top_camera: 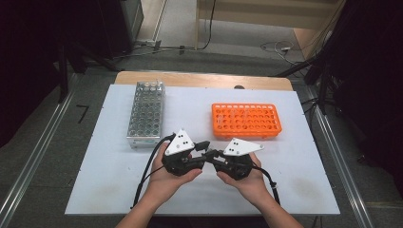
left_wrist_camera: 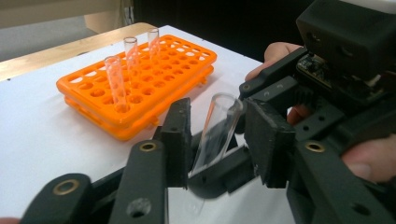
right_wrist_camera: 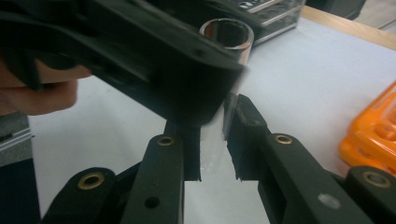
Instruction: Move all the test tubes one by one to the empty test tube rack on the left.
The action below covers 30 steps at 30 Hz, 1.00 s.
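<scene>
We hold a gripper in each hand, and the two meet in the middle of the white bench (top_camera: pixel 109 180), in front of the orange rack (top_camera: pixel 246 120). Between them is one clear glass tube (left_wrist_camera: pixel 215 133). That tube is what we are working with.

The right gripper (right_wrist_camera: pixel 214 135) has its jaws closed tight on the tube, and the tube stands up between its two black pads with its open mouth at the top. The left gripper (left_wrist_camera: pixel 217 140) has its jaws around the same tube. They are mostly closed, but we can see a little gap beside the glass, so we think this one is not pressing yet. It looks like the tube is being passed from one gripper to the other.

The tube looks light and stiff. It is smooth, so we think it could slip. It is thin, so it may crack if we squeeze hard. We would take it on the straight side, near the middle, with a gentle squeeze, and keep away from the open rim.

Three more tubes (left_wrist_camera: pixel 115 81) stand in the orange rack. A silver rack (top_camera: pixel 146 114) sits at the left of the bench.
</scene>
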Motion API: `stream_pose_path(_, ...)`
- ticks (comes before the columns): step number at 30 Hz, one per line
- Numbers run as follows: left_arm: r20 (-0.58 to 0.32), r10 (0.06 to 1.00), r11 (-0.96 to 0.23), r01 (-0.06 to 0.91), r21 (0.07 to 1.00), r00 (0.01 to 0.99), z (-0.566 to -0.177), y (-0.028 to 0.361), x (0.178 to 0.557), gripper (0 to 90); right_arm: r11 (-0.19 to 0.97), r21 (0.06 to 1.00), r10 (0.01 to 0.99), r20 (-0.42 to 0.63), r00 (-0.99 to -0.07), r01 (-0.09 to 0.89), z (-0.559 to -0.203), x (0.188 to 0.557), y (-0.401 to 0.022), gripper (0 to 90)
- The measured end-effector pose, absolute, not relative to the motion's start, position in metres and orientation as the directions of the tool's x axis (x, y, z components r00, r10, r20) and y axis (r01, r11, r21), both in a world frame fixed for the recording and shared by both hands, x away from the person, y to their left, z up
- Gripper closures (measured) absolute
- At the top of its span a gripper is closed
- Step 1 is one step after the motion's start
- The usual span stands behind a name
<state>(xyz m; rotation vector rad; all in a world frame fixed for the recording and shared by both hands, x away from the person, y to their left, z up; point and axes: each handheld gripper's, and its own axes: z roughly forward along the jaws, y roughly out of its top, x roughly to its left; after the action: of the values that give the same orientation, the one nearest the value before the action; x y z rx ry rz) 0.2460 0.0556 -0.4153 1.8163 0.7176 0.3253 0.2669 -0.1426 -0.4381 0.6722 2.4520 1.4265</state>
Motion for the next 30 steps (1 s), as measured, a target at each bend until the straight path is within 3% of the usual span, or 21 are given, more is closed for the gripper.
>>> stream_pose_path(5,-0.105,0.614,-0.234,0.307,0.923,0.782,-0.417,0.055,0.246,71.9,0.431,0.862,0.479,0.033,-0.877,0.268,-0.438,0.264,-0.137,73.7)
stream_pose_path(15,-0.082,0.616,-0.244,0.288,0.926,0.783,-0.416,0.055,0.246,75.3,0.426,0.861,0.475,0.049,-0.879,0.278,-0.438,0.265,-0.138,73.1)
stream_pose_path(21,-0.106,0.625,-0.21,0.297,0.931,0.773,-0.413,0.06,0.249,75.6,0.418,0.858,0.456,0.085,-0.886,0.298,-0.436,0.27,-0.147,65.0)
stream_pose_path(30,-0.117,0.656,-0.179,0.304,0.936,0.746,-0.408,0.071,0.264,75.6,0.386,0.87,0.479,0.093,-0.873,0.305,-0.433,0.271,-0.179,36.4)
